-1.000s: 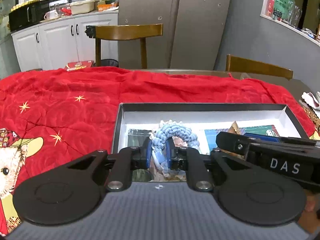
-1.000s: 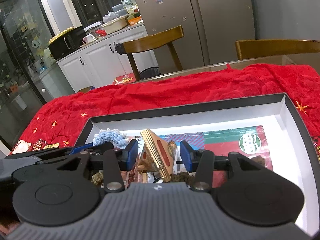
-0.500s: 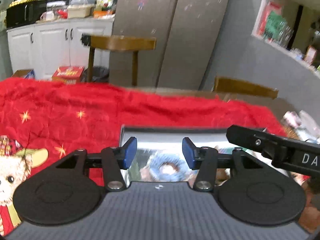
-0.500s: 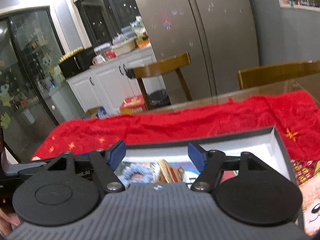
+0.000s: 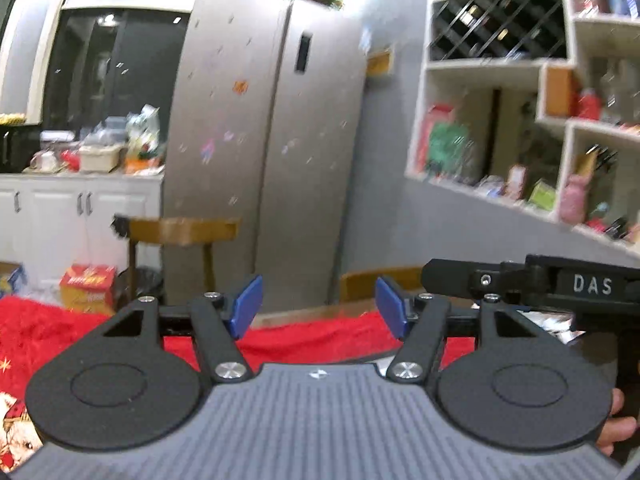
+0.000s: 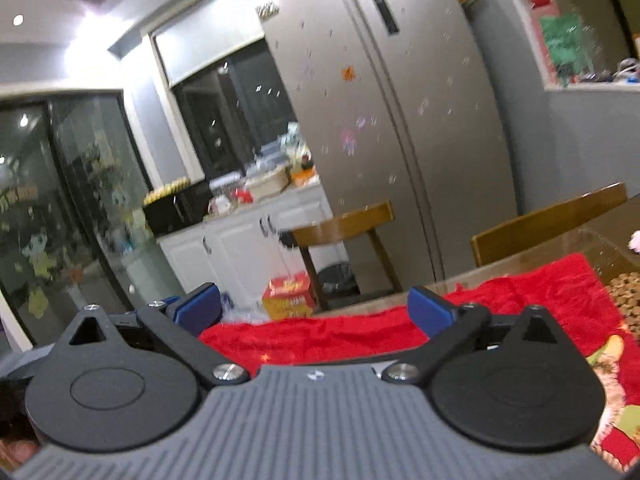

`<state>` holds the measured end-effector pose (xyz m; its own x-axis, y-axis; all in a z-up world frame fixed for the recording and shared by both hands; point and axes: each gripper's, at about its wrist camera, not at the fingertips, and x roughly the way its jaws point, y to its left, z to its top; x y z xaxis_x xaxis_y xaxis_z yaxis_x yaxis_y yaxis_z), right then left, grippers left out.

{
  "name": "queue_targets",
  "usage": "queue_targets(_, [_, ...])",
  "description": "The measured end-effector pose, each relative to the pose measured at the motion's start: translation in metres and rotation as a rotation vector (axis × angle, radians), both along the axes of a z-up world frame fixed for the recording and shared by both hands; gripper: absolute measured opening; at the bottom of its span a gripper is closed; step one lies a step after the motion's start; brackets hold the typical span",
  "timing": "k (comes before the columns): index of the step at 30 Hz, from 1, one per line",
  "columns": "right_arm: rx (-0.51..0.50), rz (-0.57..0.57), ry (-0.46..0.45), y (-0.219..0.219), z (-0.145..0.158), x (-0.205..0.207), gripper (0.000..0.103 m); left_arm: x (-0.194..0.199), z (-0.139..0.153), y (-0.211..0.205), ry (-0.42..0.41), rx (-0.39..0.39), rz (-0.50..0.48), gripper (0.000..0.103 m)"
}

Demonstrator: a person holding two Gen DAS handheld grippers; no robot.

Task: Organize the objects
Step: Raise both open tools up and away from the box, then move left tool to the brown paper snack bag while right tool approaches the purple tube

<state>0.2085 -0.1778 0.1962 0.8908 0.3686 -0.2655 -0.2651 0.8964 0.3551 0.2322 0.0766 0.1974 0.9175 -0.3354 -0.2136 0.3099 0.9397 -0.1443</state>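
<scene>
My left gripper (image 5: 319,307) is open and empty, raised and pointing at the room above the red cloth (image 5: 312,340). My right gripper (image 6: 314,307) is open and empty too, raised above the red cloth (image 6: 360,336). The right gripper's black body (image 5: 560,286) shows at the right of the left wrist view. The box and the objects in it are hidden below both views.
A grey fridge (image 5: 272,140) stands behind the table. Wooden chairs (image 6: 348,226) stand at the table's far edge. White cabinets (image 6: 248,244) are at the left, wall shelves (image 5: 540,120) at the right. A red carton (image 6: 290,294) sits on the floor.
My left gripper let go of the blue knitted thing in the box. Both grippers opened wide, rose and tilted up, so the box dropped out of view.
</scene>
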Motion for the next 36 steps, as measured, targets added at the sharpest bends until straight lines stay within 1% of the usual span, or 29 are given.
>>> queue_targets(3, [-0.002, -0.044, -0.046, -0.006, 0.016, -0.031, 0.103, -0.025, 0.017, 0.002, -0.050, -0.022, 0.001, 0.069])
queue_targets(5, [-0.002, -0.094, -0.090, -0.009, 0.023, -0.056, 0.103, -0.039, 0.026, 0.002, -0.076, -0.033, -0.001, 0.069])
queue_targets(7, [-0.010, -0.133, -0.139, -0.010, 0.025, -0.079, 0.103, -0.053, 0.034, 0.002, -0.108, -0.041, -0.031, 0.069])
queue_targets(9, [-0.025, -0.159, -0.171, -0.010, 0.022, -0.097, 0.103, -0.070, 0.041, -0.003, -0.131, -0.030, -0.048, 0.069])
queue_targets(11, [-0.029, -0.182, -0.188, -0.010, 0.015, -0.116, 0.103, -0.092, 0.048, -0.008, -0.166, -0.005, -0.021, 0.069])
queue_targets(14, [-0.001, -0.198, -0.185, -0.015, 0.005, -0.132, 0.103, -0.123, 0.056, -0.011, -0.254, -0.008, 0.017, 0.069])
queue_targets(15, [0.006, -0.204, -0.178, -0.018, 0.001, -0.135, 0.103, -0.132, 0.058, -0.012, -0.267, -0.013, 0.016, 0.069])
queue_targets(17, [0.019, -0.210, -0.160, -0.021, -0.005, -0.139, 0.103, -0.149, 0.062, -0.015, -0.264, -0.025, 0.005, 0.069])
queue_targets(21, [0.042, -0.240, -0.093, -0.033, -0.022, -0.141, 0.103, -0.172, 0.063, -0.020, -0.211, -0.092, -0.037, 0.069])
queue_targets(23, [0.048, -0.271, -0.061, -0.039, -0.037, -0.143, 0.103, -0.182, 0.057, -0.024, -0.208, -0.119, -0.029, 0.069])
queue_targets(24, [0.049, -0.281, -0.050, -0.041, -0.044, -0.143, 0.103, -0.186, 0.051, -0.026, -0.209, -0.118, -0.013, 0.069])
queue_targets(27, [0.051, -0.319, -0.014, -0.048, -0.073, -0.146, 0.103, -0.190, 0.027, -0.035, -0.206, -0.054, 0.019, 0.069])
queue_targets(29, [0.056, -0.358, 0.019, -0.053, -0.093, -0.144, 0.103, -0.190, 0.005, -0.039, -0.181, -0.014, 0.036, 0.069])
queue_targets(31, [0.072, -0.387, 0.048, -0.059, -0.111, -0.144, 0.103, -0.184, -0.020, -0.042, -0.128, -0.004, 0.042, 0.069])
queue_targets(34, [0.091, -0.391, 0.074, -0.065, -0.131, -0.143, 0.103, -0.166, -0.058, -0.044, 0.016, -0.021, 0.022, 0.069])
queue_targets(36, [0.083, -0.376, 0.090, -0.062, -0.140, -0.140, 0.103, -0.150, -0.085, -0.045, 0.102, -0.029, -0.011, 0.069])
